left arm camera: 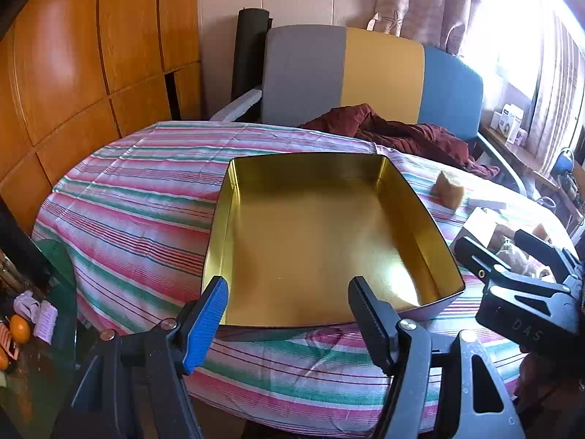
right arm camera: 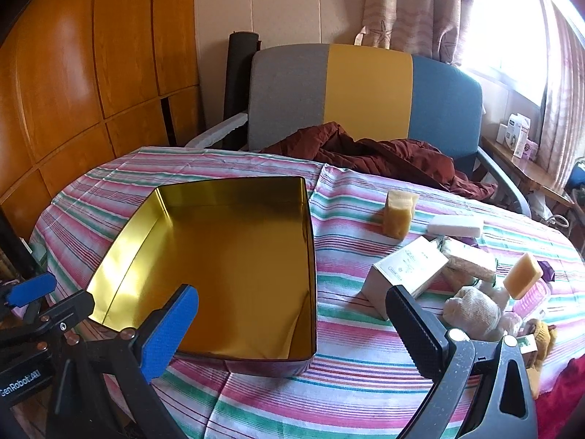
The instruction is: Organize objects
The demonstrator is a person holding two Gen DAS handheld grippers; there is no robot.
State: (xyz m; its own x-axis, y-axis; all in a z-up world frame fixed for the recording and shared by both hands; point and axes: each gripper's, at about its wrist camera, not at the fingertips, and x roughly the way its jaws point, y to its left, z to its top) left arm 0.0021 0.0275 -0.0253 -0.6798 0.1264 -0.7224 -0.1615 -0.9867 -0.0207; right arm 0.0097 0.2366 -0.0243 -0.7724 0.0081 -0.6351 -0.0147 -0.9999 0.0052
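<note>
The soap bars and small boxes are lying in a loose heap toward the right edge of the table (right arm camera: 347,384), just ahead of and to the right of the right gripper (right arm camera: 292,314). That makes the right hand the nearer one for a first pick, in my judgement. The left gripper (left arm camera: 289,296) is hanging over the near rim of the tin, well apart from the heap.

The right gripper's jaws are standing spread as wide as they go, with nothing between them. The left gripper's jaws are also standing apart, gripping nothing, the tin's near wall showing between them but untouched.

The closest piece to the right claw is the white carton (right arm camera: 406,274), lying flat with its long axis running from near-left to far-right, so a grip across its short side looks the easier one. Behind it an upright yellow soap block (right arm camera: 396,216) is standing alone, and a white soap bar (right arm camera: 455,226) is lying flat just beyond. A tan soap bar (right arm camera: 523,274) is leaning tilted on the heap, above a pale cloth bundle (right arm camera: 471,311).

The open gold-lined tin (right arm camera: 234,256) is sitting on the striped cloth at the left of the heap, nothing in it.
</note>
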